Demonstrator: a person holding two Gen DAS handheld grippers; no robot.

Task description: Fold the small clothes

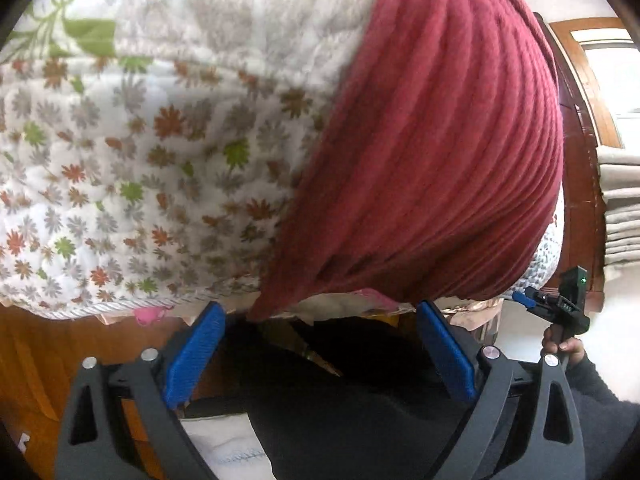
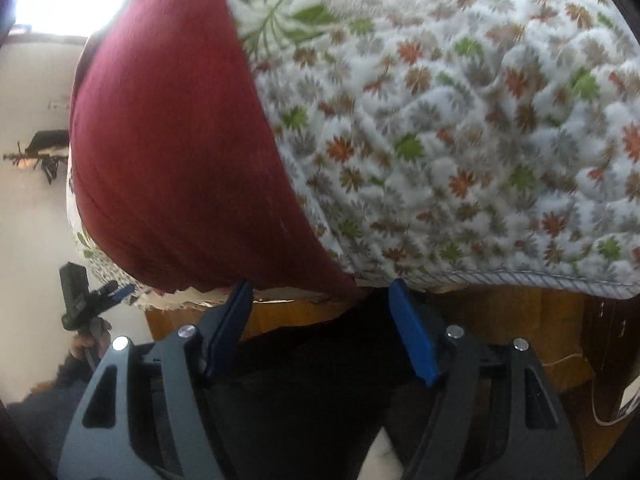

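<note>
- In the left wrist view, the left tongs (image 1: 320,344) are sitting at the bottom centre of the frame with their blue pads spread wide and nothing between them, released, probably so they can close on the hem just ahead.
- In the right wrist view, the right tongs (image 2: 320,328) are likewise gaping at the bottom centre, gripping nothing, and lining up with the same near edge.
- Each pair is also showing small at the edge of the other's picture, with a hand (image 1: 568,346) wrapped around the handle, so the two are flanking the cloth from either side.
- The maroon garment (image 1: 432,152), a ribbed knit, is lying spread on the bed, filling the right half of the left view and the left half of the right view (image 2: 172,152); its lower hem is reaching the bed's near edge, just beyond both sets of pads, seemingly laid flat for a first fold.
- Under it, the flowered quilt (image 1: 140,160) is covering the bed and is serving as the folding surface.
- Farther off, at the right edge of the left view, a wooden door frame (image 1: 580,92) is standing.
</note>
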